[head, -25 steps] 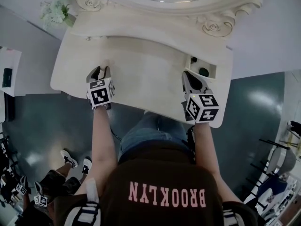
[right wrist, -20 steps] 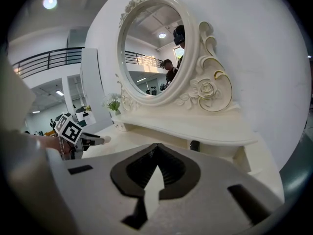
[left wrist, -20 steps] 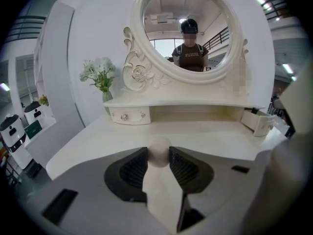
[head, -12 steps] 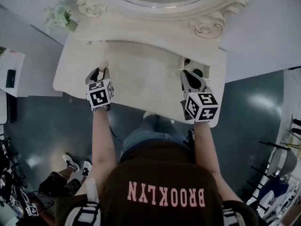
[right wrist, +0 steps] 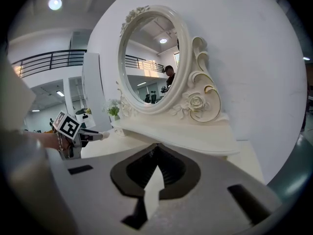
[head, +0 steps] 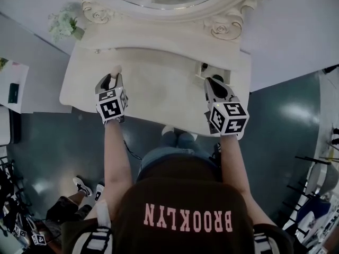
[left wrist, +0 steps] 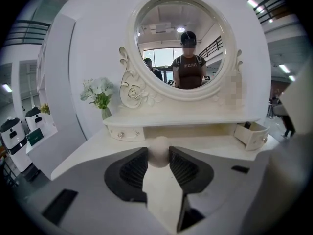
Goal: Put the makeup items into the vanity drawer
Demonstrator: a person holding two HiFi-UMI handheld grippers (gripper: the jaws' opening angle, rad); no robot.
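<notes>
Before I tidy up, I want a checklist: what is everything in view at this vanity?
Cream vanity table: one, cream, centre, against the wall.
Oval mirror in a scrolled frame: one, cream frame, at the vanity's back.
Small open drawer: one, cream, vanity's right side, something dark inside.
Small closed drawer: one, cream, vanity's left side, under the shelf.
Vase of flowers: one, white blooms with green leaves, left of the mirror.
Round beige ball: one, beige, between the left tongs.
Bystander's trainers: white and dark, on the floor, lower left.
Left tongs: one, shut on the ball, over the vanity's left.
Right tongs: one, shut and empty, by the open drawer.
</notes>
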